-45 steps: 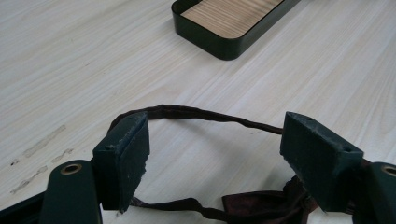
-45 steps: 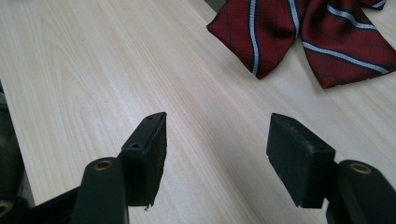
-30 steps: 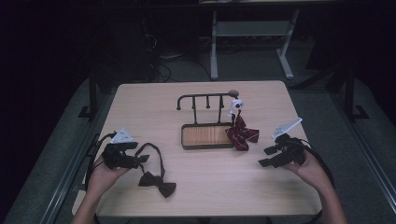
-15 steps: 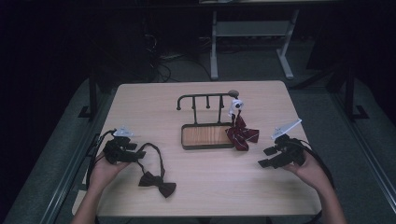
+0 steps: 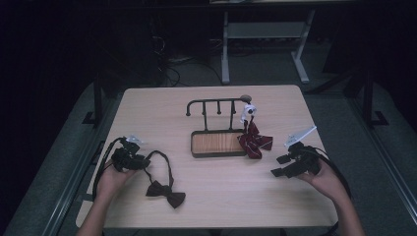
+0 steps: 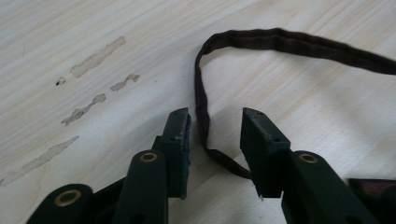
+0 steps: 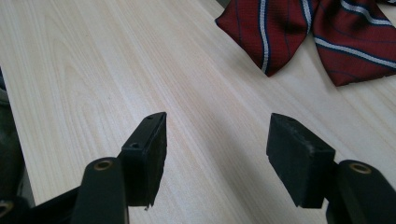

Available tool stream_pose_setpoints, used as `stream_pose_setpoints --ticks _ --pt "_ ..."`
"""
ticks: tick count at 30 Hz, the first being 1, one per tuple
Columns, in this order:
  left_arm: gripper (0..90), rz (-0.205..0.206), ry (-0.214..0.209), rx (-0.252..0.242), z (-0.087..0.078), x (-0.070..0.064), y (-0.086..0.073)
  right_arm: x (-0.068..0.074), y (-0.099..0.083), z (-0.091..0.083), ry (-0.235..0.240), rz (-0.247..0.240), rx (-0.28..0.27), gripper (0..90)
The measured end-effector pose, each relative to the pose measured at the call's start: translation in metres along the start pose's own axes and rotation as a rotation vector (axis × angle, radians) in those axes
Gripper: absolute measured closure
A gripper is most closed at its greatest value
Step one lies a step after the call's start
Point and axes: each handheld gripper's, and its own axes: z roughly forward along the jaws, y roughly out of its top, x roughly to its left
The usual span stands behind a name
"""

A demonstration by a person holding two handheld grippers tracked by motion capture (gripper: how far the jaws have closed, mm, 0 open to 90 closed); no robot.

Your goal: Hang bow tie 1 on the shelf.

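Left gripper (image 6: 215, 128) was seen open, jaws straddling the dark bow tie's strap (image 6: 201, 116) at frame centre. Strap was judged soft, light, limp; best pinched there.

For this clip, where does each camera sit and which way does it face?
High view: fixed above the person's side, looking forward and down on the table; shows both forearms, left tongs, right tongs, the rack.
Left gripper view: rides the left tongs, looking along open jaws that straddle the dark bow tie's strap.
Right gripper view: rides the right tongs, jaws open over bare wood, facing the striped red bow tie.
Shared: strap and striped tie also appear in the high view.
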Motion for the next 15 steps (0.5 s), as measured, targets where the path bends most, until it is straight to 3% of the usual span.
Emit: stream_pose_setpoints --ticks 9,15 --pt "74.0 -0.001 -0.014 0.009 0.0034 0.0019 0.0005 0.0011 0.0009 -0.0045 0.006 0.002 -0.022 38.2" --pt "86.1 0.011 -0.041 0.009 0.0033 0.0002 0.001 -0.0008 0.0 -0.0026 0.012 0.002 -0.02 38.0"
